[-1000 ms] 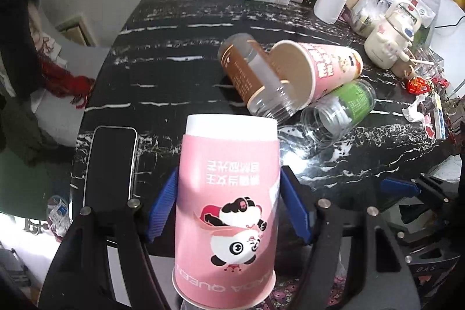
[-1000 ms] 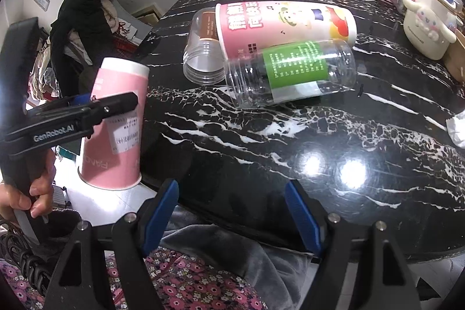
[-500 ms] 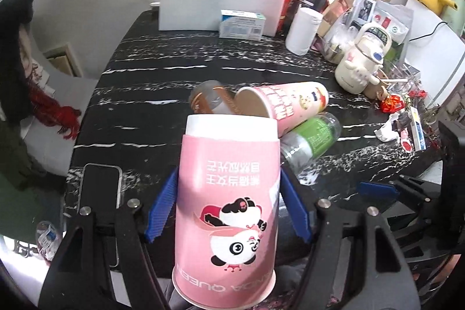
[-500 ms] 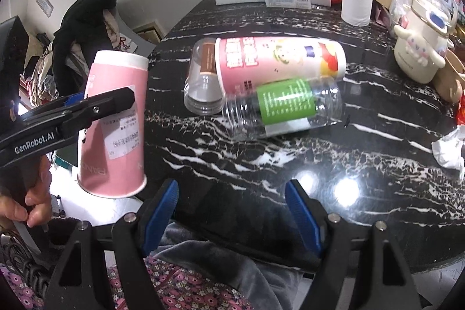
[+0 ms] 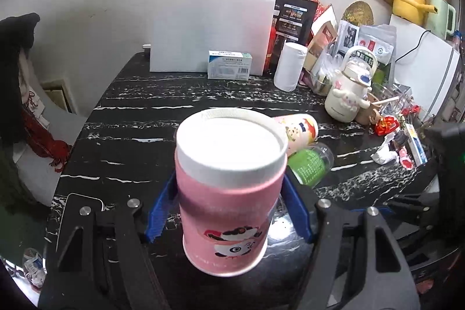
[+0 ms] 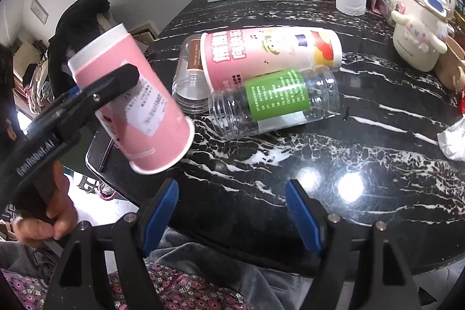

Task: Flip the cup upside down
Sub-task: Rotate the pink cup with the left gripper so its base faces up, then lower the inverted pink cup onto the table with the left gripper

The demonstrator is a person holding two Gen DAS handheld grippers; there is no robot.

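Left claw (image 5: 229, 211) pinching inverted pink cup (image 5: 229, 182) tilted above the surface (image 6: 363, 164), right claw (image 6: 232, 211) spread empty, green-labelled jar (image 6: 276, 103) and printed cup (image 6: 270, 54) lying beyond.

Pink cup (image 6: 130, 106) in left hand-held gripper (image 5: 229, 211) now raised & tilted, base twd cam.

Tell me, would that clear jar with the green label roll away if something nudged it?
Probably. The clear jar lies on its side on the glossy black table, so a sideways nudge would likely set it rolling. It looks empty and lidless, so it is likely light. The pink cup lying on its side touches it behind and may block rolling that way.
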